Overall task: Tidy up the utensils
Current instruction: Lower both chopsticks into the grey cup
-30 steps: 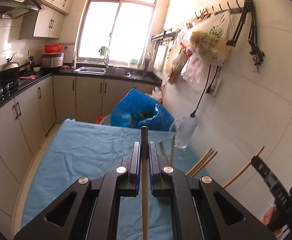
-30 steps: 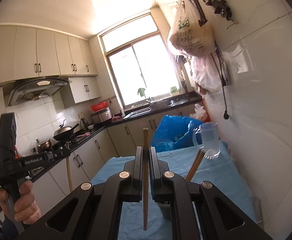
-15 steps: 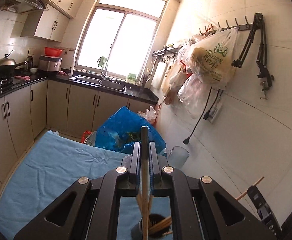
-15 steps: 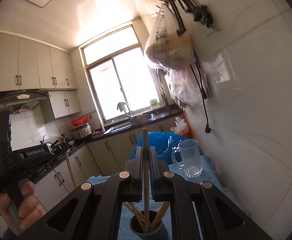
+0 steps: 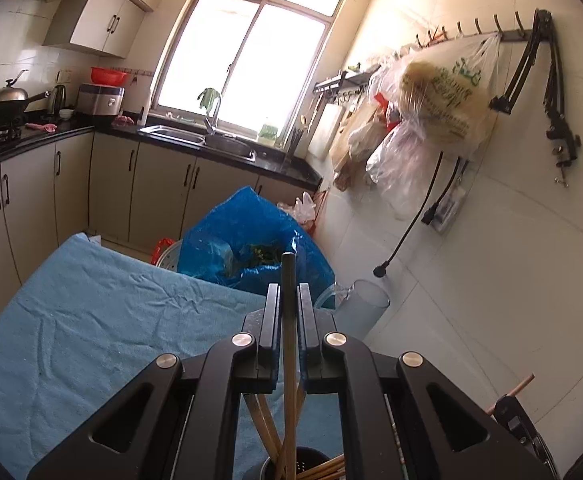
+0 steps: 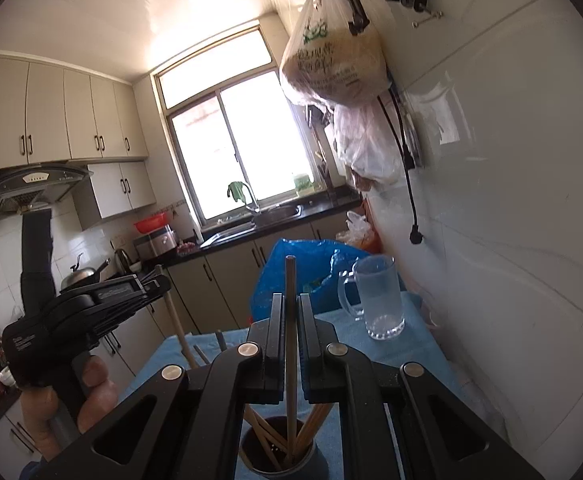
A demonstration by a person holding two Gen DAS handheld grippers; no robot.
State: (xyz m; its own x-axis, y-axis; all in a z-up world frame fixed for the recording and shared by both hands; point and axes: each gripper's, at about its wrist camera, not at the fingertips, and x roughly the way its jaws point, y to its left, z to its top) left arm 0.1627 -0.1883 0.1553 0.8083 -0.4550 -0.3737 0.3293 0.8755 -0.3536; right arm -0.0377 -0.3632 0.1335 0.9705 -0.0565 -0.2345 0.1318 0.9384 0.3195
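I can read no text with certainty. The plastic bag point(image 6: 331, 64) hanging from the wall hooks carries green printed characters and a green logo, too blurred to make out. The left gripper point(image 6: 147, 286), seen from the right wrist camera, bears raised lettering on its side and handle; I find it illegible.

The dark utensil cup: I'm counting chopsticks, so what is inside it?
In the dark utensil cup, several wooden chopsticks lean against the rim, and the chopstick gripped by the right hand-held gripper reaches down inside. The cup's bottom and exact count are hidden.
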